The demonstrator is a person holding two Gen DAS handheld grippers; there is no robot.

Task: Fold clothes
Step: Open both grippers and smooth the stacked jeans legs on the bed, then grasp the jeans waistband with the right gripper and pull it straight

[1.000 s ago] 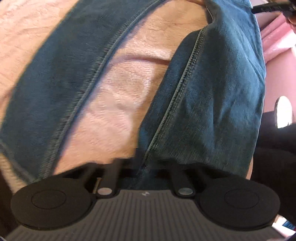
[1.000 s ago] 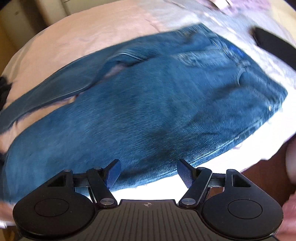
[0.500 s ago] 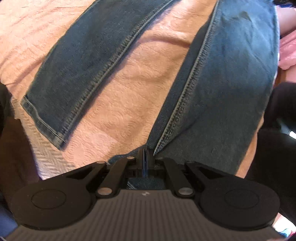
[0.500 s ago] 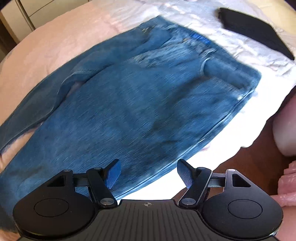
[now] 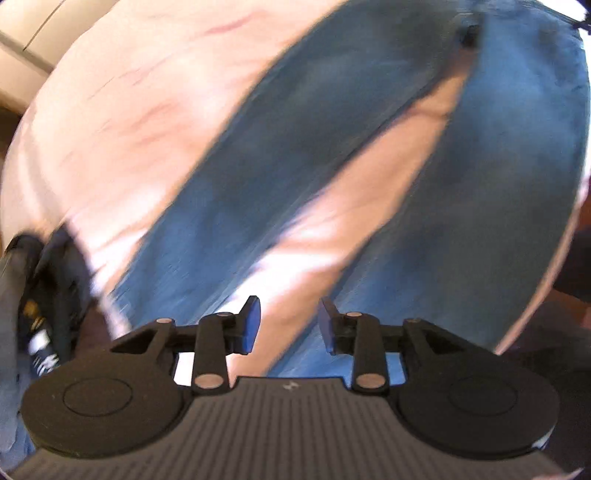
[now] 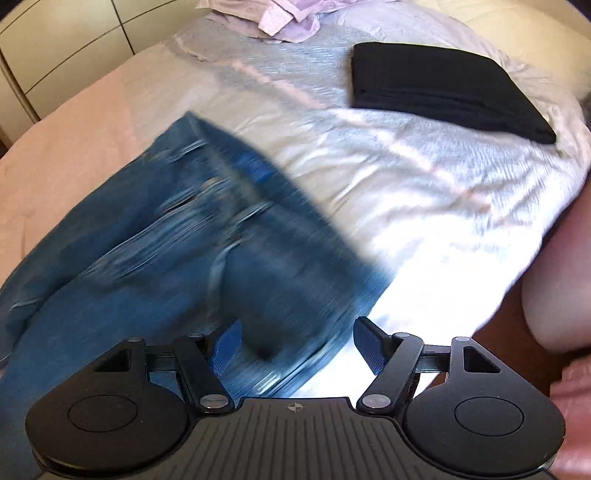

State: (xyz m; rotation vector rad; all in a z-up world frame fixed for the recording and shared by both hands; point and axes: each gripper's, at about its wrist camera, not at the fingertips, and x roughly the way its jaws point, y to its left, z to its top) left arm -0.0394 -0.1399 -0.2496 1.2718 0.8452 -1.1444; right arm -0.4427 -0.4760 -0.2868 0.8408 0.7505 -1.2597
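Note:
A pair of blue jeans (image 5: 480, 206) lies spread on the pink bedspread (image 5: 122, 122), its two legs parted in a V in the left wrist view. My left gripper (image 5: 289, 325) hovers above the gap between the legs; its jaws are opening and nothing is between them. In the right wrist view the waist end of the jeans (image 6: 207, 236) lies below my right gripper (image 6: 295, 345), which stands open and empty over the waistband corner near the bed's edge. Both views are motion-blurred.
A folded black garment (image 6: 439, 88) lies at the far right of the bed, a crumpled lilac garment (image 6: 280, 18) at the far end. Pale cabinet doors (image 6: 55, 55) stand beyond the bed. Dark clothing (image 5: 44, 314) hangs off the bed's left edge. A hand (image 6: 569, 384) shows at the right.
My left gripper let go of the jeans' inner leg seam, opened and lifted away. My right gripper slid along the jeans toward the waistband, staying open.

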